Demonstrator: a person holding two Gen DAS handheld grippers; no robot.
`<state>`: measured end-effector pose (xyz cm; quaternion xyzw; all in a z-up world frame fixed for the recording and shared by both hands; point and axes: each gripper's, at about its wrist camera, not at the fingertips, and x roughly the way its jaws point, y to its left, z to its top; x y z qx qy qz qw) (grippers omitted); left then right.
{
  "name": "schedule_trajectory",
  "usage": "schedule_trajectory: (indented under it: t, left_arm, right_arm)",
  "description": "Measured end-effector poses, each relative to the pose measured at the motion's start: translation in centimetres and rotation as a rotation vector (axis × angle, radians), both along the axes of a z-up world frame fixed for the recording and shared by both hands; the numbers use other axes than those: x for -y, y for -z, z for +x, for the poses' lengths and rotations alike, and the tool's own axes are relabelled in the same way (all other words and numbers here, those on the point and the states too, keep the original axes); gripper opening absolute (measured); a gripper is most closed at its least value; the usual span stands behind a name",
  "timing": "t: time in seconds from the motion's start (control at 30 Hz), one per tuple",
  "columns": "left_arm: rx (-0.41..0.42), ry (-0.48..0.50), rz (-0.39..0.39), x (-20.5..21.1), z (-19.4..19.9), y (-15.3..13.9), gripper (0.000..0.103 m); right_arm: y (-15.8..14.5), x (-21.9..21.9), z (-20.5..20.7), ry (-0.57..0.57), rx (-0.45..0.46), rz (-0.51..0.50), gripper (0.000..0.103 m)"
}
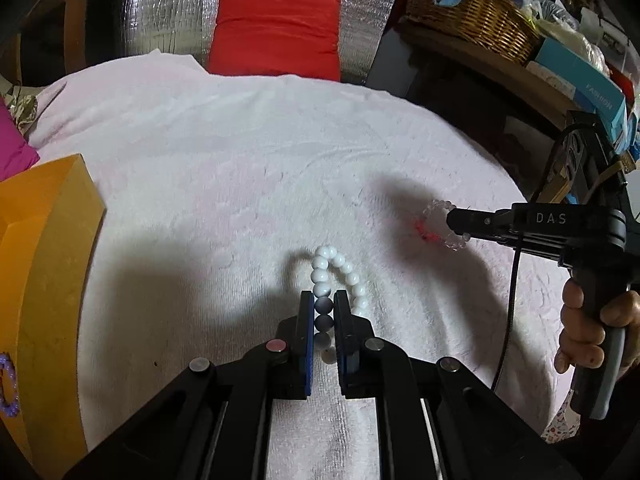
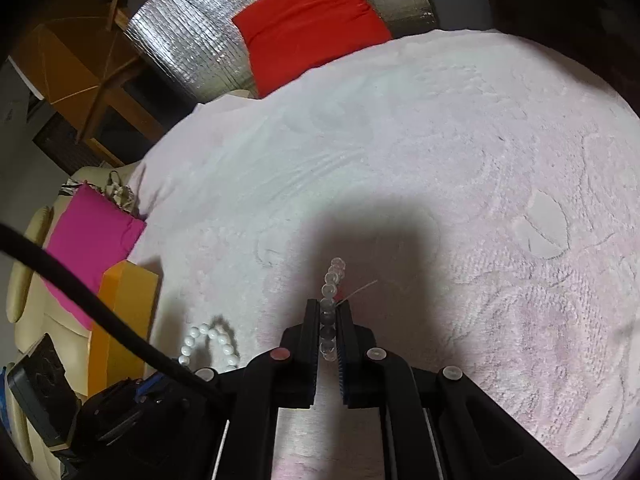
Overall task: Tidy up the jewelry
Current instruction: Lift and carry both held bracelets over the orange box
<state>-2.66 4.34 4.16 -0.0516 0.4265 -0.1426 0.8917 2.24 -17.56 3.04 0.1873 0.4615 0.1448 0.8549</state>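
Note:
My left gripper (image 1: 323,300) is shut on a white bead bracelet (image 1: 334,270) and holds it just above the pale pink towel (image 1: 240,160). The bracelet also shows in the right wrist view (image 2: 208,340), low at the left. My right gripper (image 2: 329,306) is shut on a clear bead bracelet (image 2: 333,280) with a thin thread end. In the left wrist view this clear bracelet (image 1: 438,222), with a red knot, hangs from the right gripper's tip (image 1: 454,220) above the towel. An orange box (image 1: 44,280) stands at the left, with a purple bead bracelet (image 1: 8,388) in it.
A red cushion (image 1: 276,36) leans on silver foil at the back. A pink cushion (image 2: 88,248) lies left of the towel by the orange box (image 2: 120,320). A wicker basket (image 1: 472,16) and boxes crowd a shelf at the right. A black cable (image 2: 100,312) crosses the right wrist view.

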Motion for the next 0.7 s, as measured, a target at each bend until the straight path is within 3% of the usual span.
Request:
schedule_trajectory:
  t: [0.7]
  left_arm:
    - [0.104,-0.068,-0.034,-3.2,-3.9,-3.8,0.01]
  right_arm:
    - [-3.1,-5.1,-2.2,-0.103,0.128,0.094,0.009]
